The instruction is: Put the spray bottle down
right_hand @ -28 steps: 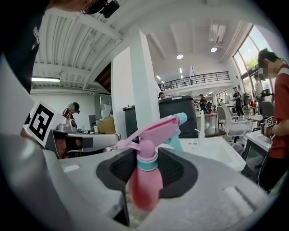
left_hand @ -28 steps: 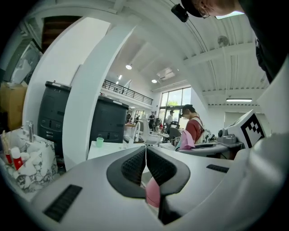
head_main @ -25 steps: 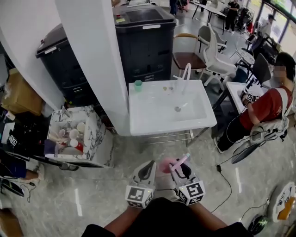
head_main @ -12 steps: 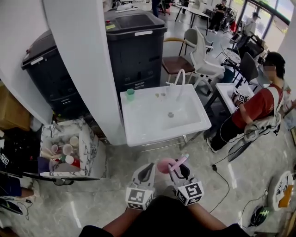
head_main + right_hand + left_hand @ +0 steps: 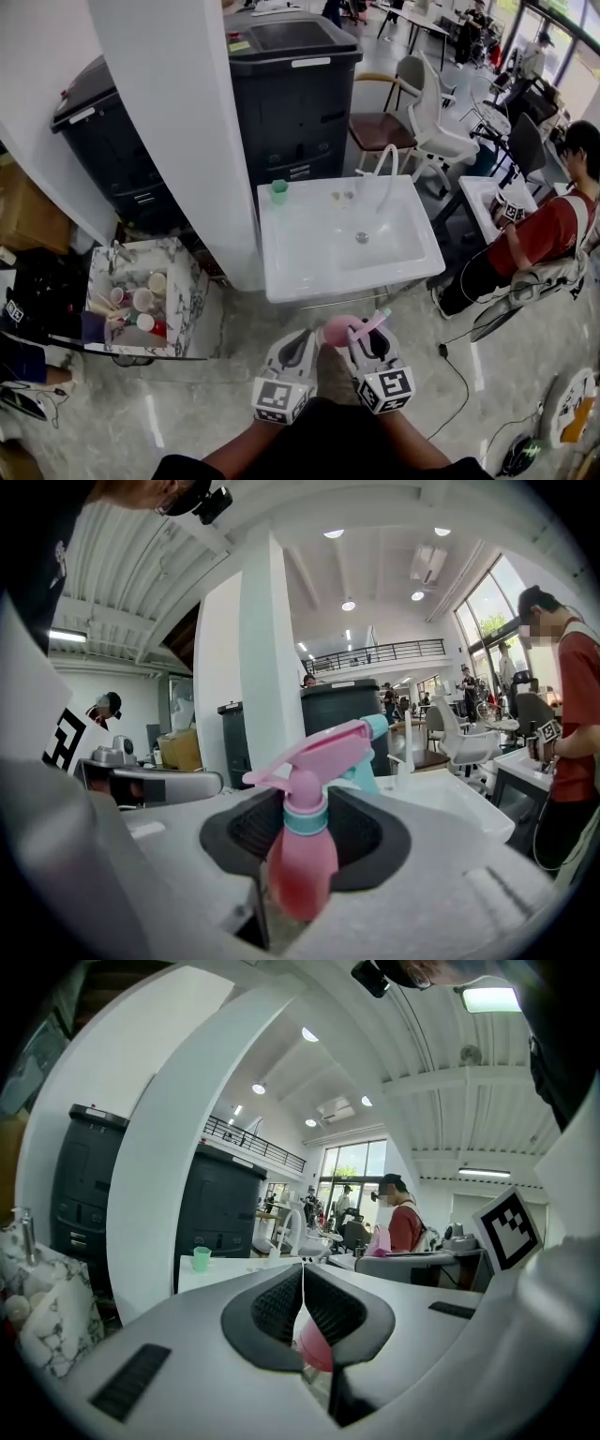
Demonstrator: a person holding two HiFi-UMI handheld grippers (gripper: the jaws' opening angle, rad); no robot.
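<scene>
A pink spray bottle (image 5: pixel 338 330) with a teal collar and nozzle stands upright between the jaws of my right gripper (image 5: pixel 362 337), which is shut on its body (image 5: pixel 302 855). In the right gripper view the trigger head rises above the pads of the right gripper (image 5: pixel 306 829). Beside it on the left, my left gripper (image 5: pixel 302 339) has its pads pressed together with nothing held. In the left gripper view, a bit of pink shows below the closed pads of the left gripper (image 5: pixel 303 1283). Both grippers hover above the floor just short of the white sink table (image 5: pixel 309 253).
On the sink table stand a green cup (image 5: pixel 278 190) and a white faucet (image 5: pixel 382 176). A white pillar (image 5: pixel 178 122) and black bins (image 5: pixel 292 84) rise behind it. A marble box of cups (image 5: pixel 141 295) sits to the left. A seated person (image 5: pixel 536 230) and chairs (image 5: pixel 427 112) are to the right.
Both grippers have come nearer to the sink table's front edge. The right gripper's hold on the bottle is the same, and the left gripper has stayed shut.
</scene>
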